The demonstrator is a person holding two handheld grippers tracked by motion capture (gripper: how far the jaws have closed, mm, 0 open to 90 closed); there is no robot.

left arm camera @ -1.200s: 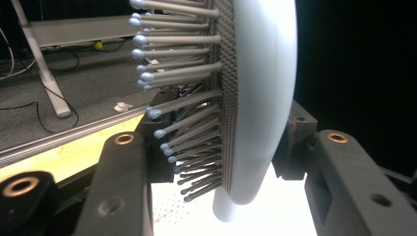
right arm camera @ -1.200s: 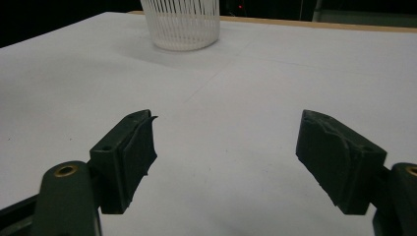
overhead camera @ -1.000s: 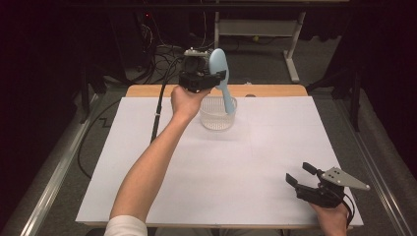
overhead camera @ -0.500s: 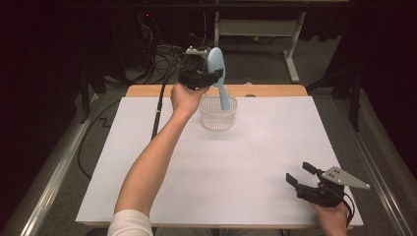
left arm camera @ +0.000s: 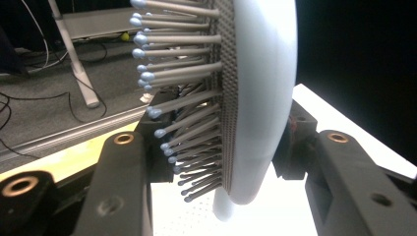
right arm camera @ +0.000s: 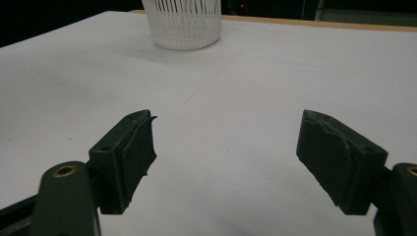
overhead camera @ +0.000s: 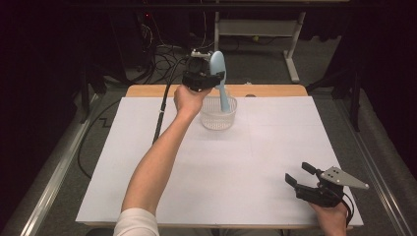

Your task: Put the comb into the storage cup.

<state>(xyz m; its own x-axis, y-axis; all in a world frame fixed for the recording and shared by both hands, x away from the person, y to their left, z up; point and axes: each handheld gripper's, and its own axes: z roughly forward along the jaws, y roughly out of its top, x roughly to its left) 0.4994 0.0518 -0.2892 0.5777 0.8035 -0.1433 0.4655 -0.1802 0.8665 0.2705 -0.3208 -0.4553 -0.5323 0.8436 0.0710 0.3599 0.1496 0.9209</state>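
A pale blue hairbrush (overhead camera: 219, 73) stands nearly upright at the far middle of the table, head up, its handle reaching down into a white slotted basket (overhead camera: 218, 115). My left gripper (overhead camera: 202, 77) is shut on the brush head. In the left gripper view the hairbrush (left arm camera: 255, 98) sits between the jaws, bristles pointing left, handle tip above the basket floor. My right gripper (overhead camera: 300, 176) rests open at the near right of the white table sheet (overhead camera: 275, 147), nothing between its fingers. The right gripper view shows my right gripper (right arm camera: 226, 157) wide apart and the basket (right arm camera: 183, 22) far ahead.
A wooden strip (overhead camera: 265, 91) edges the table's far side. Cables (overhead camera: 162, 54) and a metal stand leg (overhead camera: 292, 54) lie on the floor beyond. A black cable (overhead camera: 161, 115) trails from the left gripper across the table's left part.
The left gripper has brought the hairbrush slightly more upright over the basket. The right gripper has stayed in place.
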